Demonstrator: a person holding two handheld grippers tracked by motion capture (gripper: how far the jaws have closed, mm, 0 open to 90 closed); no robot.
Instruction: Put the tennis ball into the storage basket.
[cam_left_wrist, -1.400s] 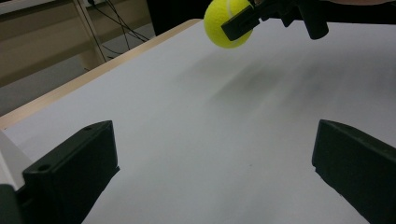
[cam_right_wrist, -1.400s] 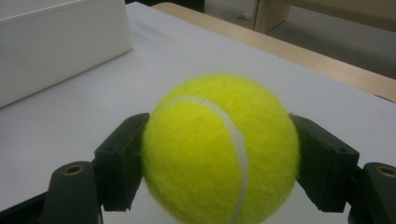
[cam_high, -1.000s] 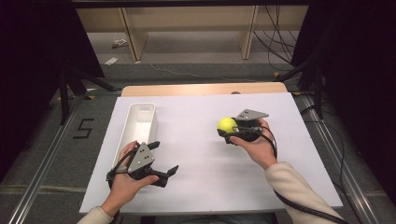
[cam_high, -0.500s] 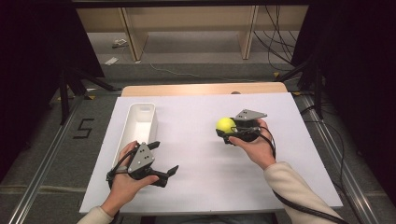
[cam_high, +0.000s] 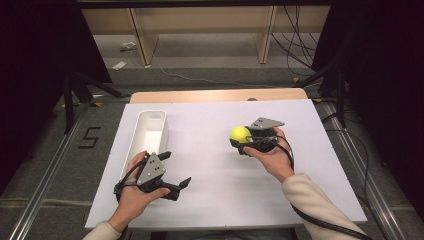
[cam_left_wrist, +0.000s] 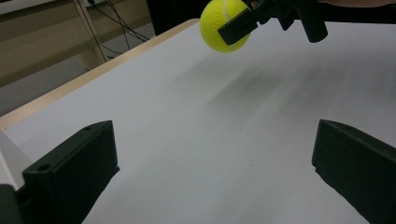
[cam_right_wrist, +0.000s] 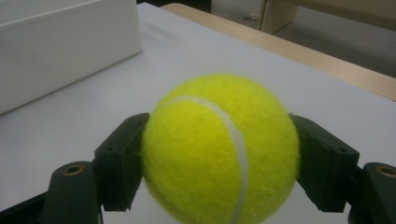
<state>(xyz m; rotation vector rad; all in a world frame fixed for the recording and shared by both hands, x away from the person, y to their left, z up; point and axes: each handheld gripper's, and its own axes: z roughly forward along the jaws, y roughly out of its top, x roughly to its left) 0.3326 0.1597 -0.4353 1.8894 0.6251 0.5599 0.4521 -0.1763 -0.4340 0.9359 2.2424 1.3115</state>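
White sheeting covers the table (cam_high: 215, 200) in the high view, with a wooden edge at the far side and dark floor and shelving beyond. On it, the right gripper (cam_high: 243, 143) is clamped on a yellow tennis ball (cam_high: 240, 133), held above the sheet right of centre, jaws pointing toward the white bin (cam_high: 150, 131) that lies at the left with its long axis running away from the person. The left gripper (cam_high: 175, 170) rests low near the front edge, just beside the bin's near end, jaws spread with nothing between them. From the left gripper view, its own two black jaws stand wide apart over bare white surface, and the tennis ball (cam_left_wrist: 223, 24) hangs farther off at the top, pinched by the other gripper and clear of the sheet. From the right gripper view, the ball (cam_right_wrist: 219, 149) sits squeezed between both pads, and the bin (cam_right_wrist: 65, 46) lies ahead and to the left, well apart. Judging by this, the coming move is a carry leftward to the bin, and the right hand already has the ball.
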